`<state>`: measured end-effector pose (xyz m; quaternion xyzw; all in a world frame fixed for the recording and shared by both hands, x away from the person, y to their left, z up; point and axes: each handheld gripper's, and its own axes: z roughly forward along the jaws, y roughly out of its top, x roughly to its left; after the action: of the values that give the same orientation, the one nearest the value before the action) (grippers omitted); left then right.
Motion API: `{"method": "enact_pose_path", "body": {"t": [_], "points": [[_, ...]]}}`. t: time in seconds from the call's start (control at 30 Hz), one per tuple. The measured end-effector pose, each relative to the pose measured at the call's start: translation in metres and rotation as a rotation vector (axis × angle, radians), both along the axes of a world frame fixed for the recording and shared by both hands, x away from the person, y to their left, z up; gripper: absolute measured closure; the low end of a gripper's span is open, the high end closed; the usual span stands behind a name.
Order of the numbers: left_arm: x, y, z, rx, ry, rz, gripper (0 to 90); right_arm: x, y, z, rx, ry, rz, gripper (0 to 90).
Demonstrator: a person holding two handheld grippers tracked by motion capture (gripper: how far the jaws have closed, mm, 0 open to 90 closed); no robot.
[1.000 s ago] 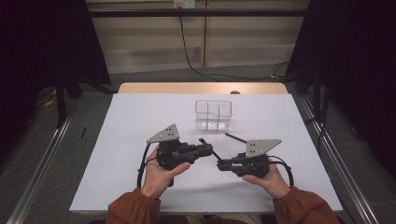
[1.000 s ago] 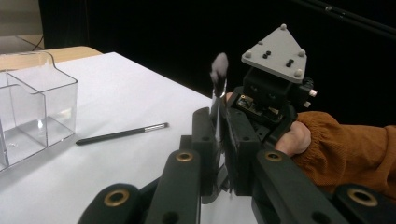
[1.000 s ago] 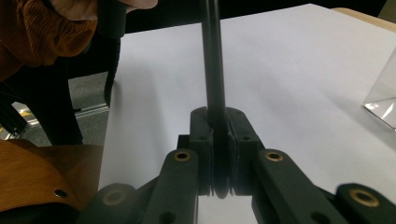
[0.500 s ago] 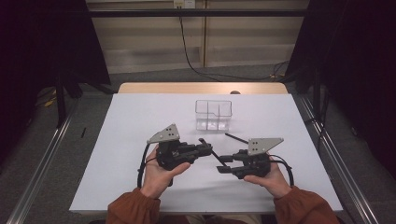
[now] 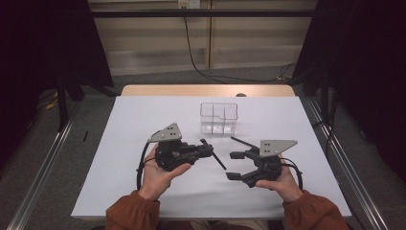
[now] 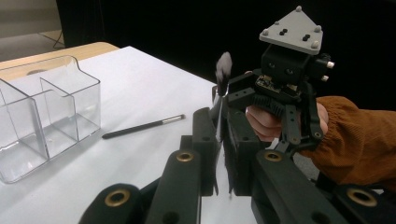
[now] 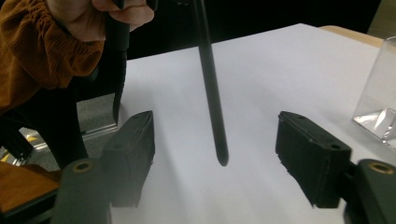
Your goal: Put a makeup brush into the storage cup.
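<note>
Gripping a thin black brush (image 5: 214, 154) between jaws pressed tight together, the left gripper (image 5: 203, 150) sits at the left of the white table (image 5: 119, 191), held in the person's left hand (image 5: 160, 173). The brush slants out from its tips toward the middle of the table, and in the left gripper view its soft grey tip (image 6: 223, 67) stands up past the jaws. Further right, the right gripper (image 5: 233, 166) has just been opening; its jaws now stand spread on either side of the brush's dark lower end (image 7: 219, 149) without touching it. Closing too early or off centre could knock the brush askew or miss it, and letting go on the left before the right has a firm hold would likely drop it on the table. Behind both, a clear plastic box with compartments (image 5: 219, 118) waits empty, with a second black pen (image 5: 242, 142) lying just right of it.
</note>
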<state>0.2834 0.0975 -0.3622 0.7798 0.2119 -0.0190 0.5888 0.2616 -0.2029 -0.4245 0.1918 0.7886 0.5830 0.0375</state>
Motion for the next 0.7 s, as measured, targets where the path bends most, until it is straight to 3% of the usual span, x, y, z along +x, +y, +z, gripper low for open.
{"method": "enact_pose_path", "body": {"t": [0.1,0.17,0.4,0.57,0.7], "points": [[0.001,0.002,0.005,0.03,-0.002,0.0,84.1,0.0,-0.003,0.002,0.002,0.0,-0.017,19.9],[0.003,0.0,0.008,0.085,-0.011,-0.001,84.1,0.001,-0.004,0.002,0.004,0.009,-0.021,17.4],[0.005,-0.001,0.011,0.142,-0.012,0.001,84.1,0.0,-0.002,0.002,-0.005,0.022,-0.04,4.4],[0.011,0.0,0.01,0.18,0.003,0.015,84.1,0.001,-0.002,0.002,-0.009,0.028,-0.045,2.9],[0.014,-0.005,0.01,0.219,0.015,-0.013,84.1,0.001,0.0,0.002,-0.013,0.026,-0.035,1.4]]}}
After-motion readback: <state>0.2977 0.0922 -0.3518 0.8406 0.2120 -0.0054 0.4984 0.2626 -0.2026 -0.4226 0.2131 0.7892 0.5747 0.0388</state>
